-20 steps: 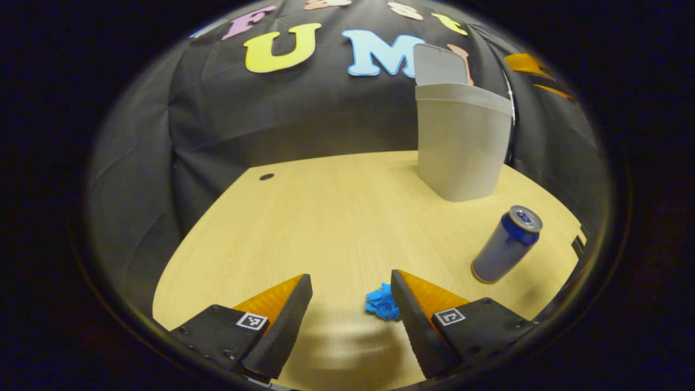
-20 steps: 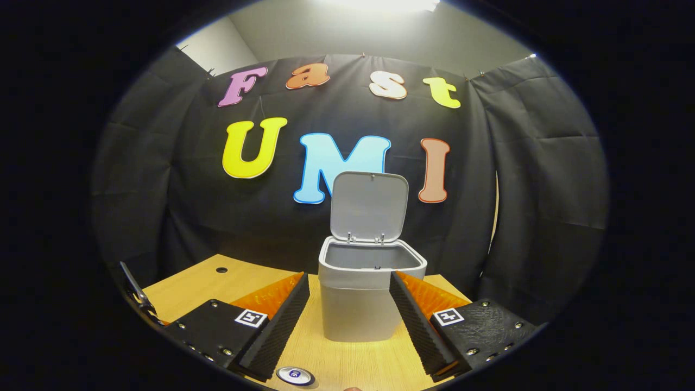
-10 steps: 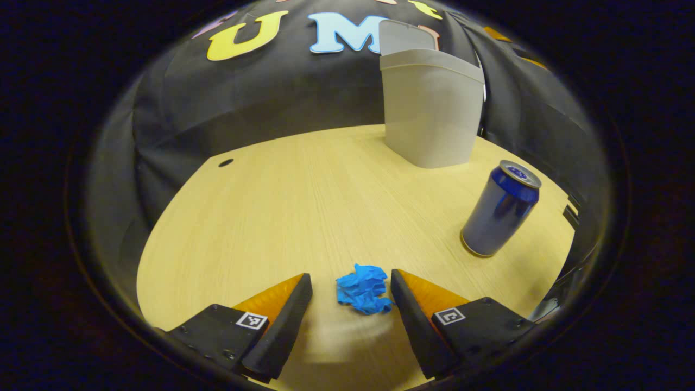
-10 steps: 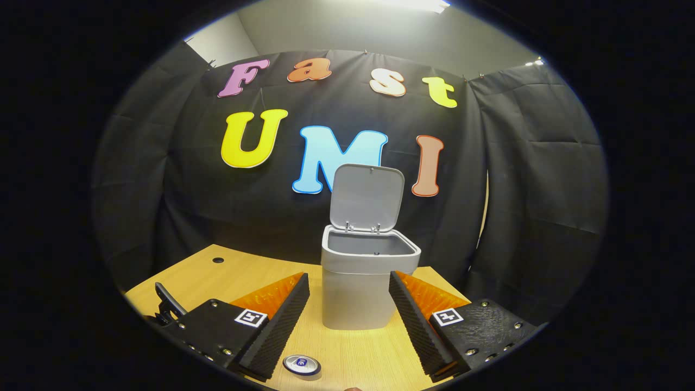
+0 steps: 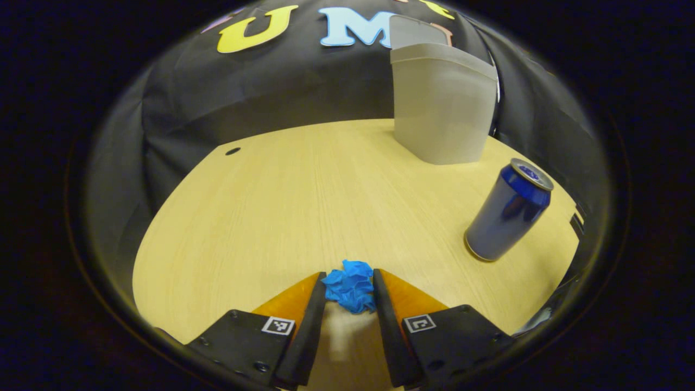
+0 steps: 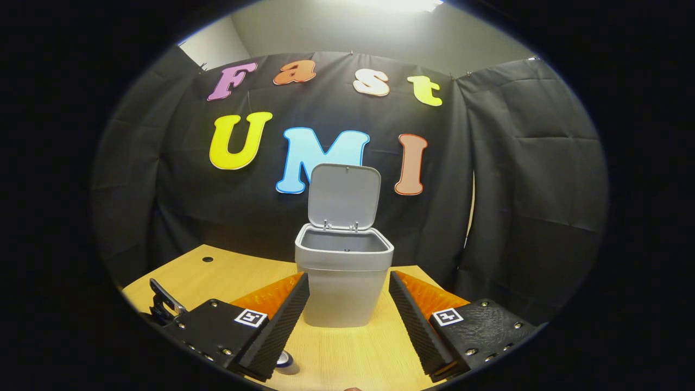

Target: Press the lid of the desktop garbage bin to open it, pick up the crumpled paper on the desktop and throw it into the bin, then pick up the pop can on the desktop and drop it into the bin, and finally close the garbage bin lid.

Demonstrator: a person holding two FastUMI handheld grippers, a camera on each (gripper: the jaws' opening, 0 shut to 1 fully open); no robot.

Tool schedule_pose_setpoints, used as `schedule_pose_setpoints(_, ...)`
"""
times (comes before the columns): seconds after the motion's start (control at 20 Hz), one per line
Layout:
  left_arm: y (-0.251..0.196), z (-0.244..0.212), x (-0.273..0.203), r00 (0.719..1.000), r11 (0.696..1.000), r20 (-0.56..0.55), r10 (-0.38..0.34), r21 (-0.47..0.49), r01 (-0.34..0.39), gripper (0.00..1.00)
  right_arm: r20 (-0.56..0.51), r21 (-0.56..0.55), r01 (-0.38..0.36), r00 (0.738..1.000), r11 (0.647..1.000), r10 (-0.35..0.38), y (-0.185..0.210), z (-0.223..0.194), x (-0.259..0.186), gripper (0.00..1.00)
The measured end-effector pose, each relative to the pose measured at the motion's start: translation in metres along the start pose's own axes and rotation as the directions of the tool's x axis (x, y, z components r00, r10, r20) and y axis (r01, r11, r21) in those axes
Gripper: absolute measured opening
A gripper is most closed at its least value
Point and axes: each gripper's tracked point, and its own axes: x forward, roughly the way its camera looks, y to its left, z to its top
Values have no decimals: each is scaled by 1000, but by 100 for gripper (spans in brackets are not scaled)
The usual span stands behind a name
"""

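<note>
Crumpled paper (image 5: 349,284) is sitting pinched between my left jaws at lower centre; my right jaws are gaping wide, framing the open-lidded bin (image 6: 343,282).

Bin (image 5: 442,103) lid cut off at the top of the left gripper view. Can (image 6: 284,359) mostly hidden behind a finger (image 6: 274,326) in the right gripper view (just a sliver of rim). Paper (image 5: 350,285) underside hidden between fingers.

Light wooden desk (image 5: 304,190) with a small dark hole (image 5: 233,151) near its far edge, grey wall (image 6: 336,27) above
</note>
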Motion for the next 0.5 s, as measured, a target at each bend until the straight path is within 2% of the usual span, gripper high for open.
schedule_pose_setpoints(0.1,-2,-1,0,1000,1000,-11,26,-15,-26,32,-1,12,-7,1000,1000,7,-9,-4,-1,95)
schedule_pose_setpoints(0.15,-1,0,-1,999,999,-12,38,-17,-38,34,0,18,-8,1000,1000,8,-15,-5,-1,95)
schedule_pose_setpoints(0.2,-3,2,-2,999,999,-16,31,-33,-31,23,0,26,-9,1000,1000,9,-20,-7,-1,95)
schedule_pose_setpoints(0.25,-4,4,-5,999,998,-7,40,-58,-41,22,2,35,-12,1000,999,12,-24,-8,-1,95)
schedule_pose_setpoints(0.3,-5,10,-9,1000,996,11,27,-83,-26,16,6,45,-14,1000,999,14,-28,-7,-1,95)
schedule_pose_setpoints(0.5,5,34,-27,994,992,70,88,-98,-81,16,34,59,-17,999,998,15,-43,-3,1,95)
